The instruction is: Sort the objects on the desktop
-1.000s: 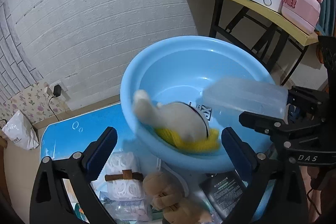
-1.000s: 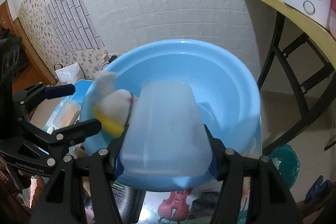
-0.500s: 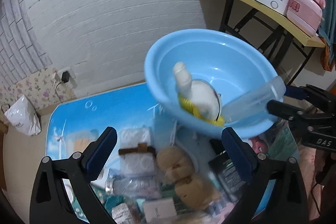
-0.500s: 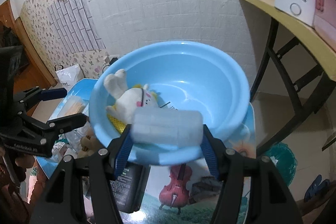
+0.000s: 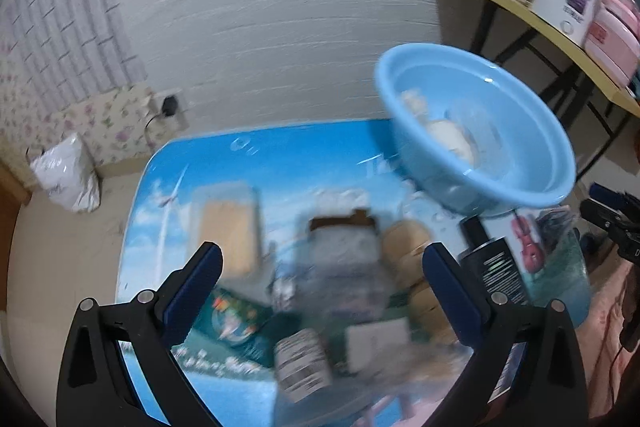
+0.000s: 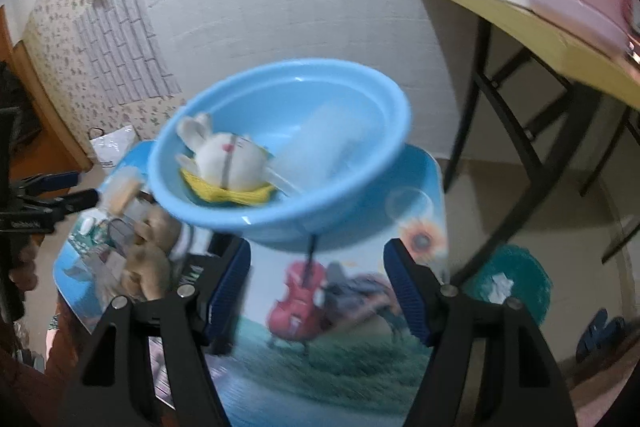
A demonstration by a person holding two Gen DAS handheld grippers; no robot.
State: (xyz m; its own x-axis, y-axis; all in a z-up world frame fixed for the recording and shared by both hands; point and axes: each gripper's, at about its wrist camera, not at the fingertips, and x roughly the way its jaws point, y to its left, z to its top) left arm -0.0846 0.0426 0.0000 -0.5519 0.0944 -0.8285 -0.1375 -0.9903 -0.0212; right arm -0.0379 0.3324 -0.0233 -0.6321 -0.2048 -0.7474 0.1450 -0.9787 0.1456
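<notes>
A blue basin (image 5: pixel 440 187) (image 6: pixel 320 223) stands at the far right of the table. Inside it lie a white plush rabbit (image 6: pixel 230 163) (image 5: pixel 448 143) with a yellow scarf and a clear plastic container (image 6: pixel 320 147) (image 5: pixel 476 131). My right gripper (image 6: pixel 318 251) hangs in front of the basin above the violin print; its jaws are opening and nothing is between them. My left gripper (image 5: pixel 322 255) is open and empty over the blurred clutter left of the basin.
On the table lie a brown plush bear (image 5: pixel 408 243), a black box (image 5: pixel 496 271), a box of wooden sticks (image 5: pixel 228 223), a bottle (image 5: pixel 304 359) and a white card (image 5: pixel 376 343). A side shelf (image 6: pixel 560 47) holds appliances. A green bin (image 6: pixel 508 283) stands on the floor.
The right gripper let go of the clear container, which now lies in the basin, and drew back. The left gripper pulled away from the basin to above the clutter.
</notes>
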